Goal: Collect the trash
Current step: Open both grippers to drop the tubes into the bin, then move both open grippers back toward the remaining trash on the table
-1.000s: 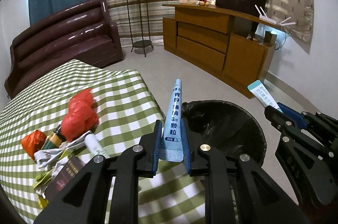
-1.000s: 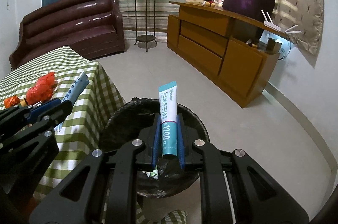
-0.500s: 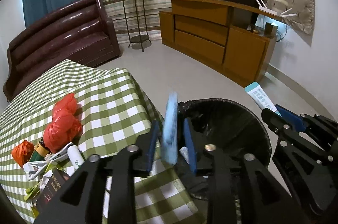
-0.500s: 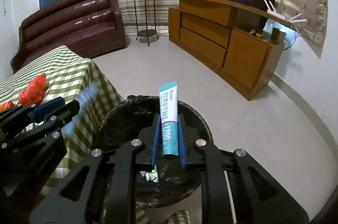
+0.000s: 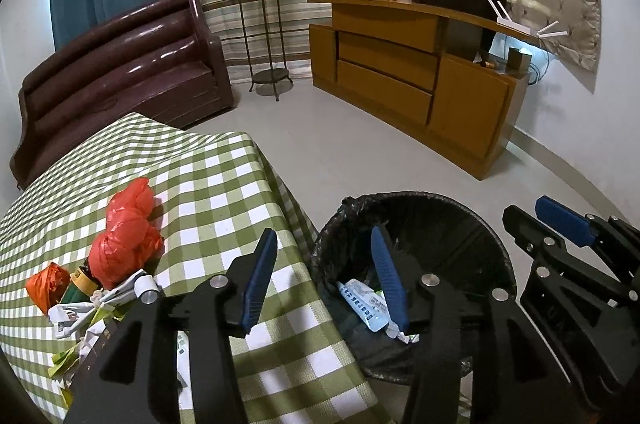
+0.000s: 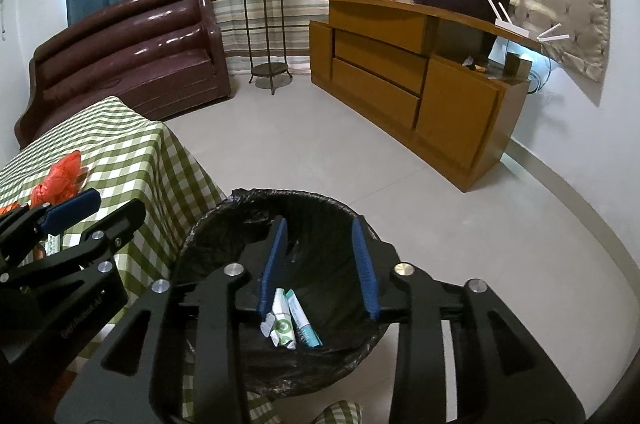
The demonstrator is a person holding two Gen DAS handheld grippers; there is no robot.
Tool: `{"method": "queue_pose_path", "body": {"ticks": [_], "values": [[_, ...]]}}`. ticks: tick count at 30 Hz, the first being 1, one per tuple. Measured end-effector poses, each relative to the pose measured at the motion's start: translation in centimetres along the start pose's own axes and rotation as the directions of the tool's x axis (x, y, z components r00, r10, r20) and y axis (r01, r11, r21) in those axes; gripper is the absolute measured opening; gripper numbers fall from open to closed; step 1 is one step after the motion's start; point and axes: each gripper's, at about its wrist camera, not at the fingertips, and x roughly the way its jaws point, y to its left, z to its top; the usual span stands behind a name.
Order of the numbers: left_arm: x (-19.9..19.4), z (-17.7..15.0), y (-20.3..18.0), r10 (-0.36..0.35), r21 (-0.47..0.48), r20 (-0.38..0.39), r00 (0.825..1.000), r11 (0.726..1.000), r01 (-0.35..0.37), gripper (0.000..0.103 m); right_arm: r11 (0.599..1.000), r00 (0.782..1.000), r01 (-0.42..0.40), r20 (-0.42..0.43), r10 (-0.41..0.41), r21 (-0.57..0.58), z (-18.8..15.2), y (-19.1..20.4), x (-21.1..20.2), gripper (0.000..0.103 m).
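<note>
A black-lined trash bin (image 5: 440, 200) stands on the floor beside the table with the green checked cloth (image 5: 200, 184). My left gripper (image 5: 323, 236) hangs over the bin's left rim, its jaws opening with nothing between them. A light blue tube (image 5: 362, 304) lies in the bin below it. My right gripper (image 6: 319, 224) is over the bin (image 6: 288, 194), jaws also opening and empty. A teal tube (image 6: 304, 322) and a white-green packet (image 6: 282, 324) lie inside. A red plastic bag (image 5: 124, 244), an orange bag (image 5: 48, 284) and crumpled wrappers (image 5: 88, 312) sit on the table.
A dark brown sofa (image 5: 120, 76) stands behind the table. A metal plant stand (image 5: 264, 36) holds a potted plant by the striped curtain. A wooden cabinet (image 5: 420, 76) runs along the right wall. Bare tiled floor (image 6: 360, 164) lies beyond the bin.
Both grippers have gone from shut to open. The light blue tube left the left gripper and the teal tube left the right one; both now lie in the bin.
</note>
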Motion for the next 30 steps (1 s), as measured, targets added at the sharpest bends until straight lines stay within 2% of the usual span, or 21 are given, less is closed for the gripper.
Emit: {"method": "queue_pose_path", "body": {"ticks": [7,9,11,30], "values": [[-2.0,-0.2,1.3,0.007,-0.025,0.012,1.0,1.0,-0.007,0.055,1.0,1.0,-0.009,0.01,0.009,-0.013,-0.1,0.8,-1.1,0.037],[-2.8,-0.6,1.8,0.017,-0.033,0.013,1.0,0.999,-0.016,0.055,1.0,1.0,-0.017,0.011,0.017,-0.018,-0.2,1.3,-1.5,0.042],[-3.7,-1.1,2.6,0.029,-0.05,0.01,1.0,0.998,-0.028,0.056,0.999,1.0,-0.027,0.012,0.027,-0.026,-0.4,2.0,-1.9,0.042],[-10.3,-9.4,10.6,0.168,-0.193,-0.066,0.984,0.965,-0.178,0.058,0.978,0.99,-0.141,-0.039,0.137,-0.151,-4.7,10.1,-6.2,0.043]]}}
